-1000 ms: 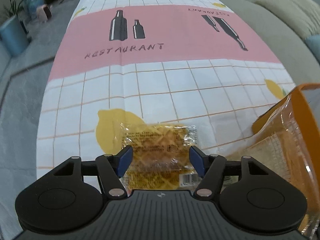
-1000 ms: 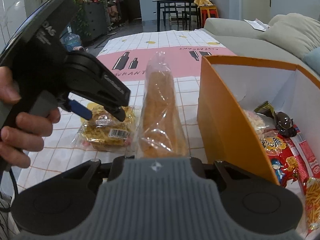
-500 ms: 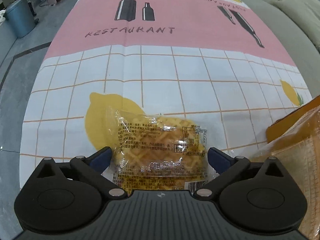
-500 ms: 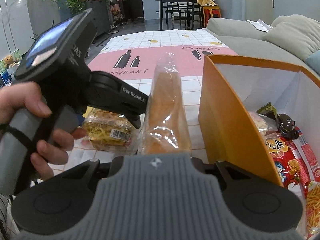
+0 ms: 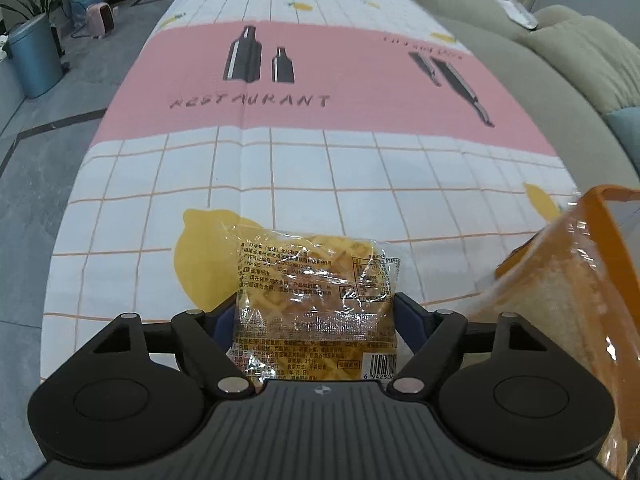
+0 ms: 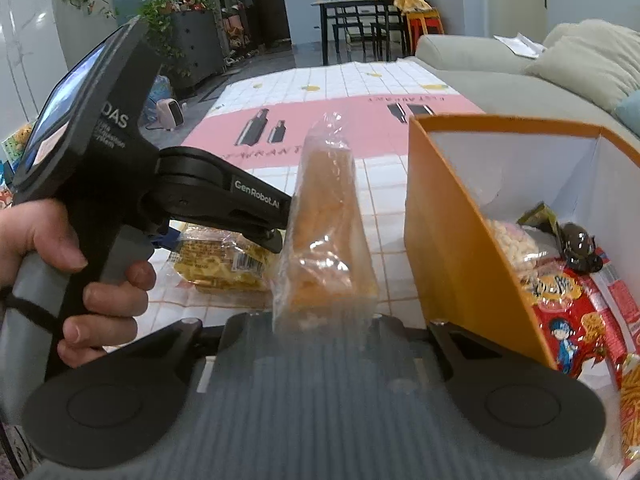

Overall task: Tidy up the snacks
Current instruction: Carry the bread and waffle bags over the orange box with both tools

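A yellow waffle packet [image 5: 316,292] in clear wrap sits between the blue pads of my left gripper [image 5: 316,316], which has closed on its sides. The packet also shows in the right wrist view [image 6: 224,264], under the left gripper's body [image 6: 224,196]. My right gripper [image 6: 324,320] is shut on a long bread loaf in a clear bag [image 6: 326,232], held upright to the left of the orange box [image 6: 444,232]. The loaf shows at the right edge of the left wrist view [image 5: 560,312]. The right gripper's fingertips are hidden under the bag.
The orange box holds several snack packets, among them a red one [image 6: 576,312] and a puffed-snack bag [image 6: 508,240]. The table wears a pink and white checked cloth [image 5: 320,152]. A grey sofa [image 5: 560,64] runs along the right. A blue bin [image 5: 34,56] stands on the floor at left.
My left gripper opened wide around the waffle packet, then closed onto its sides. The right gripper kept hold of the loaf and tilted up slightly.
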A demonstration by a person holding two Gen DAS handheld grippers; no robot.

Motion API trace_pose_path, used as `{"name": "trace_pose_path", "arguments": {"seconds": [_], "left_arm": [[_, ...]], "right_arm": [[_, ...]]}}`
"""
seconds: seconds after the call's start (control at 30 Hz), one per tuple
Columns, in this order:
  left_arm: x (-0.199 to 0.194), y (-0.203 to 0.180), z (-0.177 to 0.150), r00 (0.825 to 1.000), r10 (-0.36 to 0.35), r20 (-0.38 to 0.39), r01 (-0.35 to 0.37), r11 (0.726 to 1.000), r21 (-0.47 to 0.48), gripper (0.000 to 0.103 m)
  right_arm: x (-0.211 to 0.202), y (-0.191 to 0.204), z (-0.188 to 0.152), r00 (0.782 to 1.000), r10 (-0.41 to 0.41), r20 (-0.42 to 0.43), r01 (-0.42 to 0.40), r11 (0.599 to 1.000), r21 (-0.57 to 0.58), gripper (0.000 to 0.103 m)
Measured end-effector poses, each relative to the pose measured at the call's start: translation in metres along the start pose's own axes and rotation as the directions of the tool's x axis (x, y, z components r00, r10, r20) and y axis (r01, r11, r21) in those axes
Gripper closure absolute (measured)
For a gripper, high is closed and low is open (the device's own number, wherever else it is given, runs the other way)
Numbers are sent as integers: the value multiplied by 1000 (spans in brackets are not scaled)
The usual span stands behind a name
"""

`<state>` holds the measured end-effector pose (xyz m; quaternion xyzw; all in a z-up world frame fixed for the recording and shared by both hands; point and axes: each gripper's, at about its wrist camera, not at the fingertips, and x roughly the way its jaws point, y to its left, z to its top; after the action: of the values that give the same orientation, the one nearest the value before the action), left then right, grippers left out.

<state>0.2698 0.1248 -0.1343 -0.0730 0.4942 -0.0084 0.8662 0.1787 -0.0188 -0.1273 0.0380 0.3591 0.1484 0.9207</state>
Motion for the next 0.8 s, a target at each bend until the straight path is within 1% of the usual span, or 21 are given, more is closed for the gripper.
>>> {"name": "trace_pose_path", "arguments": {"seconds": [0.13, 0.23, 0.3, 0.37, 0.47, 0.6, 0.7, 0.8], "left_arm": [[-15, 9, -1, 999, -42, 24, 42, 999, -13, 14], [-29, 14, -5, 996, -58, 64, 58, 998, 7, 14], [-36, 19, -9, 994, -67, 81, 67, 998, -7, 15], [-43, 25, -13, 991, -95, 91, 98, 995, -29, 15], [-54, 31, -18, 984, -139, 110, 147, 987, -65, 15], [-70, 33, -23, 977, -163, 138, 176, 981, -87, 15], [-86, 34, -27, 967, -190, 170, 210, 972, -104, 15], [-102, 34, -27, 951, -229, 206, 256, 960, -113, 15]], "right_arm": [[-10, 3, 6, 999, 20, 31, -20, 1000, -7, 81], [-22, 3, 14, 998, 37, 57, -37, 999, 9, 81], [-32, 3, 18, 996, 49, 78, -50, 999, 12, 81], [-44, 1, 23, 992, 63, 105, -64, 998, 10, 81], [-64, -3, 31, 986, 80, 147, -83, 996, 14, 81], [-90, -13, 39, 976, 98, 197, -106, 994, 32, 81], [-106, -23, 45, 968, 116, 222, -131, 990, 54, 81], [-121, -47, 52, 962, 146, 229, -180, 974, 135, 81]]}}
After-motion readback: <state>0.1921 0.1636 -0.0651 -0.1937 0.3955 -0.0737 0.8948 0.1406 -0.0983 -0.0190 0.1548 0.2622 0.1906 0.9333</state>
